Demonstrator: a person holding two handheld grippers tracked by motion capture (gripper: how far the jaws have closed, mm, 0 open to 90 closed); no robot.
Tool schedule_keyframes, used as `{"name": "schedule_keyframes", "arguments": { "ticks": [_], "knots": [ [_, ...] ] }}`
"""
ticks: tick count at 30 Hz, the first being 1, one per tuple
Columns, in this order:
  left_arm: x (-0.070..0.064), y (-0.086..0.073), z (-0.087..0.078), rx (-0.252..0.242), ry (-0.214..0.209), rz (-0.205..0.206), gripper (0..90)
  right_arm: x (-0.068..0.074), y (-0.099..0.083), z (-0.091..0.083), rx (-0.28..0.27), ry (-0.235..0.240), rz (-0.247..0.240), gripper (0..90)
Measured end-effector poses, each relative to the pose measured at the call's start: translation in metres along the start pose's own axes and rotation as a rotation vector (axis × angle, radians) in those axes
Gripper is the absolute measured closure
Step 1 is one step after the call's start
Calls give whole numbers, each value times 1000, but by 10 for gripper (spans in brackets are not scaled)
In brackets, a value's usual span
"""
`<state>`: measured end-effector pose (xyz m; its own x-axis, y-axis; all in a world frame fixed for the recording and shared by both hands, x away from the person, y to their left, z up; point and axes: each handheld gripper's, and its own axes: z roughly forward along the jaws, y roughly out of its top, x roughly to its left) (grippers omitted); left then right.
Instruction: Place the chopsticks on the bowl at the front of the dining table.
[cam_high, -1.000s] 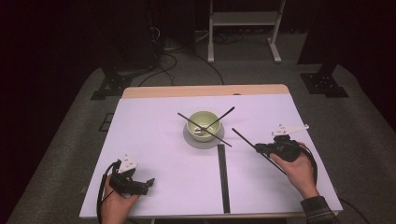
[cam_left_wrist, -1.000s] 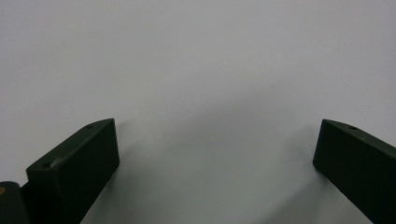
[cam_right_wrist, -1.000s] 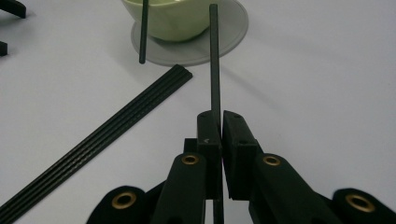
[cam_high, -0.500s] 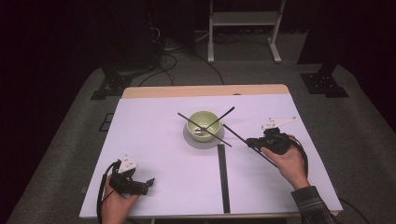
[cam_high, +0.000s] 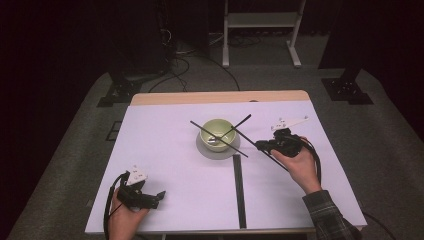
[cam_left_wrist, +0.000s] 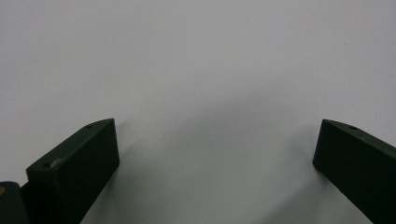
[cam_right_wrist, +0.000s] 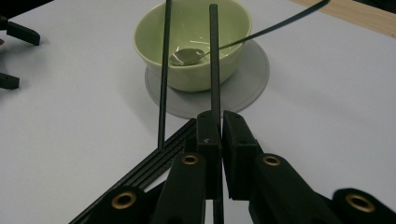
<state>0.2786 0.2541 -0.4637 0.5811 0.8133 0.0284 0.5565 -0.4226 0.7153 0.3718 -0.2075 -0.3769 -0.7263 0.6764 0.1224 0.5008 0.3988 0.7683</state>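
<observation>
Gripping one black chopstick (cam_right_wrist: 214, 60) in clenched right gripper (cam_right_wrist: 220, 122) fingers, tip over the green bowl (cam_right_wrist: 194, 35) at counter centre; left gripper (cam_left_wrist: 217, 154) fingers released, near left. Possibly knocking the second chopstick (cam_right_wrist: 163, 70) or tipping the bowl.

Chopstick (cam_high: 219, 138) and spoon (cam_high: 232, 129) bar the bowl (cam_high: 217, 131); left table (cam_high: 165, 155) open.

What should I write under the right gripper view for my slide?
Right tongs pinch one chopstick over a green bowl holding a spoon.
</observation>
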Motion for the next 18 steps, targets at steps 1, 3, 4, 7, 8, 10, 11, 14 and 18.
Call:
{"name": "schedule_keyframes", "arguments": {
  "ticks": [1, 3, 4, 7, 8, 10, 11, 14, 18],
  "knots": [
    [0, 0, 0, 0, 0, 0, 0, 0, 2, 1, 0, -1, -1, 856],
    [0, 0, 0, 0, 0, 0, 0, 0, 6, 3, -1, -2, -5, 856],
    [0, 0, 0, -1, 0, 0, 0, 0, 7, 4, 1, -2, -1, 856],
    [0, 0, 0, -2, 1, 0, 0, 0, 12, 7, 1, -1, -4, 856],
    [0, 0, 0, -3, 1, 0, 0, 0, 15, 9, 0, 1, -1, 857],
    [0, 0, 0, -4, 1, 1, 0, 0, 19, 11, 0, 4, -4, 856],
    [0, 0, 0, -4, 1, 0, 0, 0, 20, 12, -1, 3, -7, 856],
    [0, 0, 0, -4, 0, -2, 0, 1, 27, 16, -1, 5, -8, 856],
    [0, 0, 0, -2, 1, 4, 0, 2, 37, 23, -2, 6, -13, 856]
  ]
}}
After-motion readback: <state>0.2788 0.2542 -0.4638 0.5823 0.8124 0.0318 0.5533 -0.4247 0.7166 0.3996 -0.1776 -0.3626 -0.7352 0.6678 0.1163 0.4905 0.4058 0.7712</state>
